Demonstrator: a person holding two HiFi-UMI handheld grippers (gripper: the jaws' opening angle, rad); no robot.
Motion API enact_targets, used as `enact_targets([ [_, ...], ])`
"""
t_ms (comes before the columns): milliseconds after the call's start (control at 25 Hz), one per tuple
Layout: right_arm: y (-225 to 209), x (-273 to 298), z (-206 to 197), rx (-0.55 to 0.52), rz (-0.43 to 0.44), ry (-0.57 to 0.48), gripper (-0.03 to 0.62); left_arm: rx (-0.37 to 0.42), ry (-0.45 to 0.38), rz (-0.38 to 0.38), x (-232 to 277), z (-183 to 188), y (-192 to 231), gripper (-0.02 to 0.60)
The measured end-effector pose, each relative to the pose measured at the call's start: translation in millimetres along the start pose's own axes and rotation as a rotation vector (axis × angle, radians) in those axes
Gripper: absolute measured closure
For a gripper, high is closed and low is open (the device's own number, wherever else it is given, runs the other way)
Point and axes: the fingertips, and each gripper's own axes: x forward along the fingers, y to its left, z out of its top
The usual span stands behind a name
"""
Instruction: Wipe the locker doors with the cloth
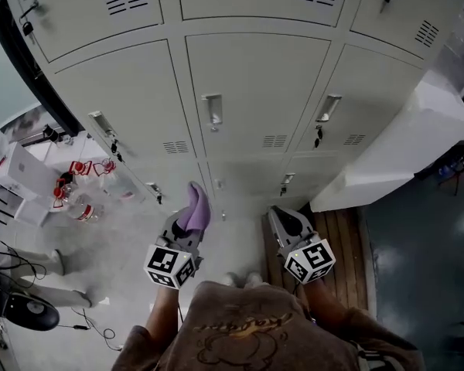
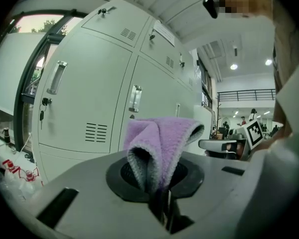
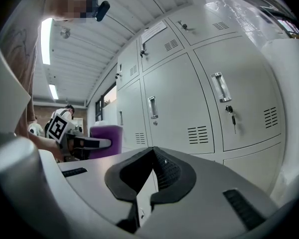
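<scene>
- Left gripper [image 2: 162, 185] is clenched on the folded purple cloth [image 2: 159, 138]. The cloth stands up out of the jaws and is apart from the locker doors [image 2: 89, 93].
- Right gripper [image 3: 150, 156] is closed on nothing, its pads met at the tips.
- Judgement: the free fold is best pressed flat on a door panel and swept in overlapping strokes, with the handles [image 2: 135, 97] skirted.
- Both grippers are seen together, low before the doors, only in the head view. Pad contact is read only in the gripper views.
</scene>
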Motion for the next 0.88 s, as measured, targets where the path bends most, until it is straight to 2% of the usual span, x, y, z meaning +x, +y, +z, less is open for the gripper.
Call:
enact_targets([
  [320, -14, 2, -20, -0.009, -0.023, 0.034, 0.597, -0.031, -0.004, -0.019, 14, -43, -10, 0.543],
  [640, -19, 0, -24, 0.015, -0.036, 0.022, 0.597, -0.091, -0.032, 0.017, 14, -38, -11, 0.543],
  [880, -19, 0, -24, 0.016, -0.030, 0.021, 0.597, -0.092, -0.034, 0.036, 14, -32, -10, 0.543],
])
